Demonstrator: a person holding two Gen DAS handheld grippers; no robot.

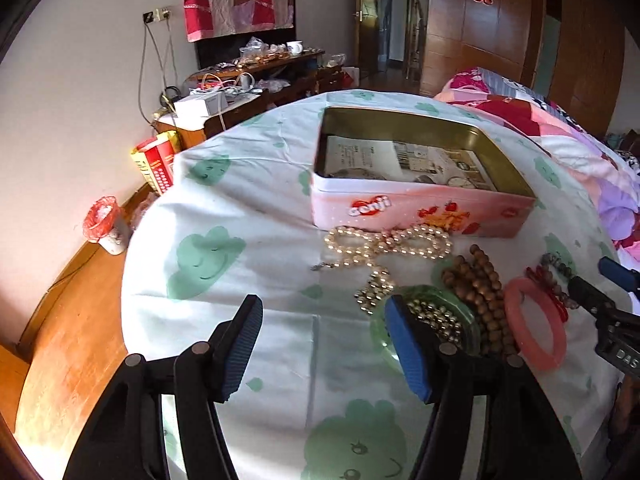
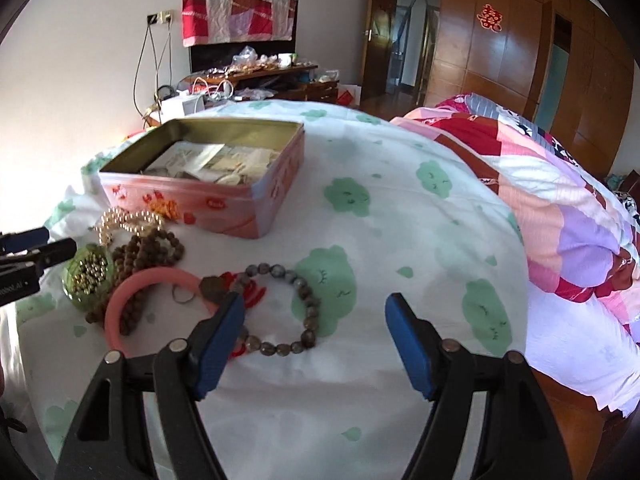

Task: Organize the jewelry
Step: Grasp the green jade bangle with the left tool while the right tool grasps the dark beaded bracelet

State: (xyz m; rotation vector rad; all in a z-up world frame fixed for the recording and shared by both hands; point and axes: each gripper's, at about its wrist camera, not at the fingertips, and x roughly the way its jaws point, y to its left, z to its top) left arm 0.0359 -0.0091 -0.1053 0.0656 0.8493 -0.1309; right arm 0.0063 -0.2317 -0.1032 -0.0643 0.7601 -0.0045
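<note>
Both jaws spread wide and holding nothing, left gripper (image 1: 324, 320) and right gripper (image 2: 316, 320) above the jewelry-strewn sheet (image 2: 400, 240).

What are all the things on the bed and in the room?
pink metal tin: one, lid off, papers inside, on the sheet
white pearl necklace: one, in front of the tin
brown wooden bead strand: one, beside the pearls
green glass dish of gold beads: one, left of the pink ring
pink smooth bangle: one, over the wooden beads
grey stone bead bracelet: one, nearest the right gripper
white bedsheet with green clouds: one, under everything
patchwork quilt: one, pink and red, right side
cluttered wooden desk: one, by the wall
left gripper: one, black, blue pads, open
right gripper: one, black, blue pads, open
</note>
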